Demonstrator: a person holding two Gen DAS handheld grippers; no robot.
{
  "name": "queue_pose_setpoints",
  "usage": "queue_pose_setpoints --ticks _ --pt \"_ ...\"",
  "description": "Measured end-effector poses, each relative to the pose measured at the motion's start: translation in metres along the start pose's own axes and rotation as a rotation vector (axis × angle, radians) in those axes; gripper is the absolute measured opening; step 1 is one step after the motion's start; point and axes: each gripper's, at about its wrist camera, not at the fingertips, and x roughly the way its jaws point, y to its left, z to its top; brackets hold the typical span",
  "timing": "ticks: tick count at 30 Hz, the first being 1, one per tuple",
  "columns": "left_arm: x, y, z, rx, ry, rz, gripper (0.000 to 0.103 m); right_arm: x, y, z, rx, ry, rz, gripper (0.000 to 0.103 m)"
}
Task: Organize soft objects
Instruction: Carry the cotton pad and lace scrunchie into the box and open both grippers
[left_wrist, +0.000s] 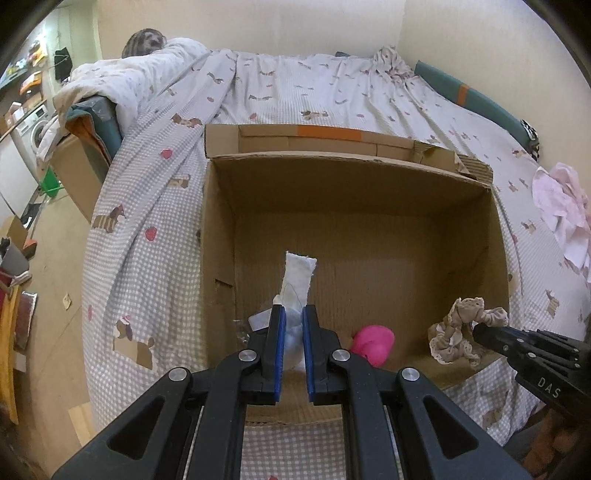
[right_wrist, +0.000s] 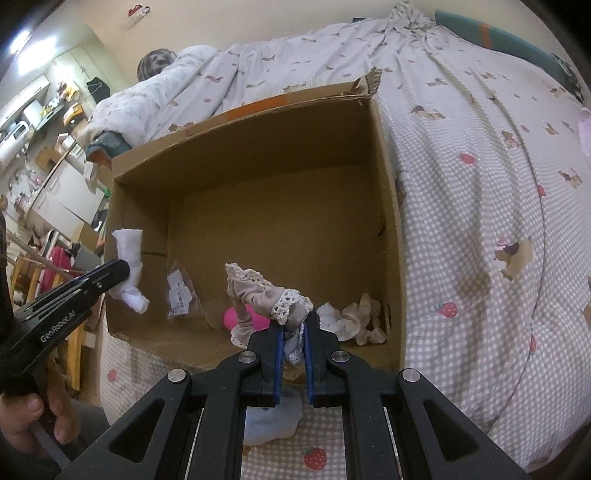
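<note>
Both tongs are loaded over the box (left_wrist: 495, 236) on the bed (left_wrist: 295, 88). Left tongs (left_wrist: 293, 314) pinch a white sock (left_wrist: 299, 277); right tongs (right_wrist: 293, 325) pinch a beige lace scrunchie (right_wrist: 258, 291) — both items hang just inside the near rim. Already in the box: a pink item (right_wrist: 231, 317), a packet (right_wrist: 179, 291), a cream frill (right_wrist: 354, 317). Left to do — release both; a pink cloth (left_wrist: 561, 206) sits outside on the bed.
</note>
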Motion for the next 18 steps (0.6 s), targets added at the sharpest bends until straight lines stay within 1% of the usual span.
queue_pose_setpoints --ticks 4,8,14,18 --pt "0.001 -0.001 -0.001 -0.004 0.002 -0.008 0.009 0.001 0.001 -0.002 -0.005 0.008 -0.009 0.011" --pt "0.004 -0.002 -0.003 -0.002 0.014 -0.001 0.009 0.003 -0.001 -0.003 0.0 0.017 -0.037 0.011" --pt "0.011 0.001 -0.004 -0.024 0.044 -0.011 0.009 0.003 0.0 -0.004 -0.001 0.019 -0.033 0.011" --pt "0.012 0.0 -0.005 -0.023 0.055 -0.021 0.013 0.004 0.0 -0.003 0.002 0.021 -0.025 0.011"
